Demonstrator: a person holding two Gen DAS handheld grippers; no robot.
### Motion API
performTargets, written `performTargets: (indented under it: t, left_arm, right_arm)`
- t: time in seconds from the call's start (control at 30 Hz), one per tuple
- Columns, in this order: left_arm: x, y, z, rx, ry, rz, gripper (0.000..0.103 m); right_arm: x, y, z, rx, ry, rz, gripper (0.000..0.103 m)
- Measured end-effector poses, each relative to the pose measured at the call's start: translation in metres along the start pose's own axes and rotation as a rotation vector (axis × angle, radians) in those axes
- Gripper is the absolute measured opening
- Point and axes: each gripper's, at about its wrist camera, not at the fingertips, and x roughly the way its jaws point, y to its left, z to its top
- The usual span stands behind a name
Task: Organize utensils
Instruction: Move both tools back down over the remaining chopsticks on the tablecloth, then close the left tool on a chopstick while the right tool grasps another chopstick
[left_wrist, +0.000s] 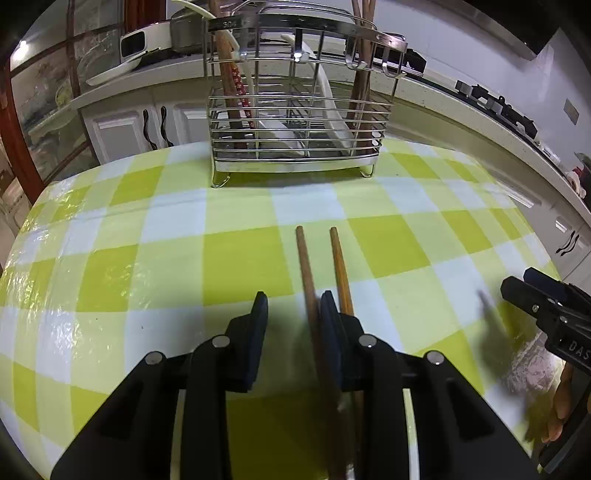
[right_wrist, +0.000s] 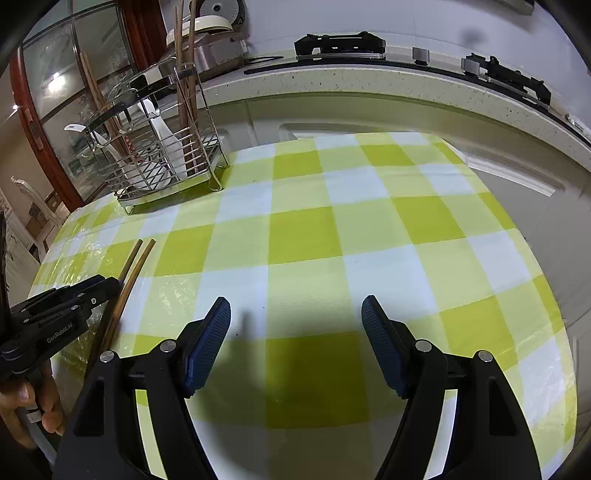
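While I am hovering the left gripper (left_wrist: 291, 314) half open, holding nothing, one chopstick (left_wrist: 304, 266) is lying between its fingers and its partner (left_wrist: 340, 266) just right; I am needing both centred. My right gripper (right_wrist: 295, 314) is gaping empty. Far off, the rack (left_wrist: 295, 110) is waiting.

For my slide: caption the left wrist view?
Open left claw straddling one of two chopsticks before the wire utensil rack.
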Motion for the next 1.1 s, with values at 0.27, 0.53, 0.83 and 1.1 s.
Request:
performTargets:
  t: [0.27, 0.53, 0.83, 1.1]
  left_arm:
    - [0.002, -0.001, 0.003, 0.040, 0.011, 0.047, 0.008]
    - [-0.003, 0.024, 0.001, 0.004, 0.012, 0.040, 0.008]
    - [-0.010, 0.052, -0.001, -0.041, -0.001, 0.032, 0.008]
    - [-0.017, 0.071, -0.001, -0.067, -0.021, 0.030, 0.007]
  right_arm:
    - [0.005, 0.007, 0.001, -0.008, 0.013, 0.000, 0.069]
    - [0.010, 0.038, 0.007, -0.054, 0.032, 0.024, 0.069]
    - [0.026, 0.091, 0.015, -0.102, 0.073, 0.053, 0.069]
    - [0.046, 0.130, 0.017, -0.147, 0.121, 0.058, 0.068]
